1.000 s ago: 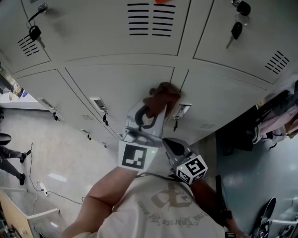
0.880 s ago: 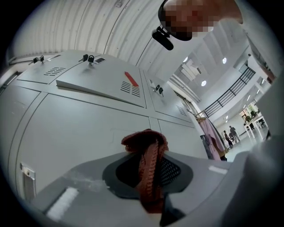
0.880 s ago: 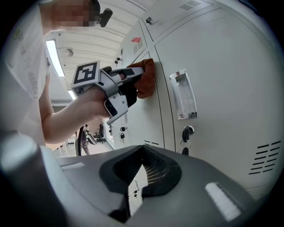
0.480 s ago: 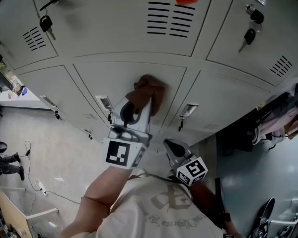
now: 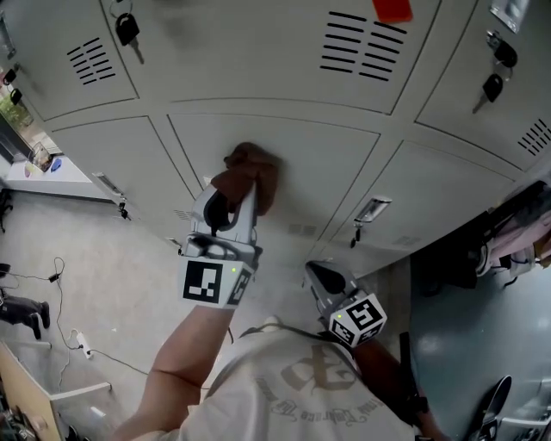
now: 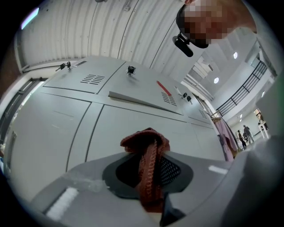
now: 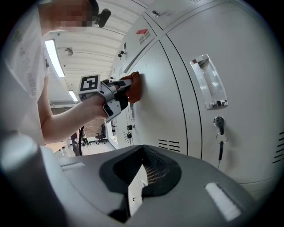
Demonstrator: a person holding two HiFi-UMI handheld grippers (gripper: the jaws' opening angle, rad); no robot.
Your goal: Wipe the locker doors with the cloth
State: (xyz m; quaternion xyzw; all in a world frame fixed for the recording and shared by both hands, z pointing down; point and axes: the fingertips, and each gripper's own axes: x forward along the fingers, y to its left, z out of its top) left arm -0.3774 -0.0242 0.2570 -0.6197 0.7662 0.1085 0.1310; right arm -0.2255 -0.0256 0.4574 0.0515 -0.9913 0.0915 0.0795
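A brown knitted cloth (image 5: pixel 248 175) is pressed against the grey locker door (image 5: pixel 318 168), left of its middle. My left gripper (image 5: pixel 236 200) is shut on it, and its marker cube sits at the wrist. In the left gripper view the cloth (image 6: pixel 144 138) bunches out past the left gripper (image 6: pixel 151 155) and touches the door (image 6: pixel 115 126). My right gripper (image 5: pixel 320 277) hangs low by the person's body, off the lockers, jaws together and holding nothing. The right gripper view shows the right gripper (image 7: pixel 142 153), and beyond it the left gripper (image 7: pixel 116 95) holding the cloth (image 7: pixel 135 87) on the door.
A door handle (image 5: pixel 371 209) with a key below it lies right of the cloth. Another handle (image 5: pixel 110 185) is at the left. Keys (image 5: pixel 127 29) hang in the upper locks, near vents (image 5: pixel 362 46) and a red sticker (image 5: pixel 393 9). Clothes (image 5: pixel 516 228) hang at far right. Cables (image 5: pixel 60 284) lie on the floor.
My left gripper has slid the cloth leftward across the door, away from the handle and seam. The right gripper has stayed by the body.
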